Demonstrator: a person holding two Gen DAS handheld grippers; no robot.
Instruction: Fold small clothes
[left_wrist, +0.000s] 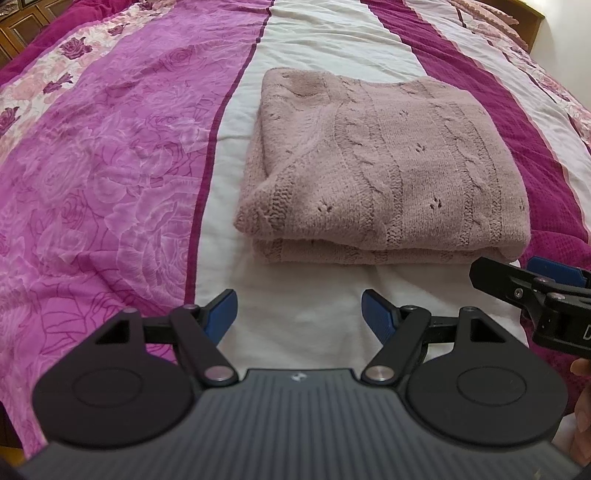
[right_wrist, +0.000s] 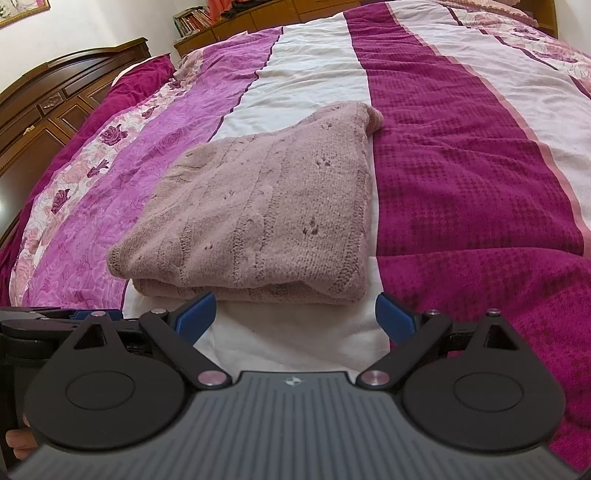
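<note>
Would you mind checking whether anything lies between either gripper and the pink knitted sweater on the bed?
Nothing visible does. Only bare white bedspread separates the open left gripper and open right gripper from the folded sweater.

I see a bed with a striped pink, white and magenta floral quilt (left_wrist: 110, 166); a folded dusty-pink cable-knit sweater (left_wrist: 388, 166) lies on its white stripe.

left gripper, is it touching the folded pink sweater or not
Apart. The left wrist view shows a strip of white bedspread between the open left gripper and the sweater.
</note>
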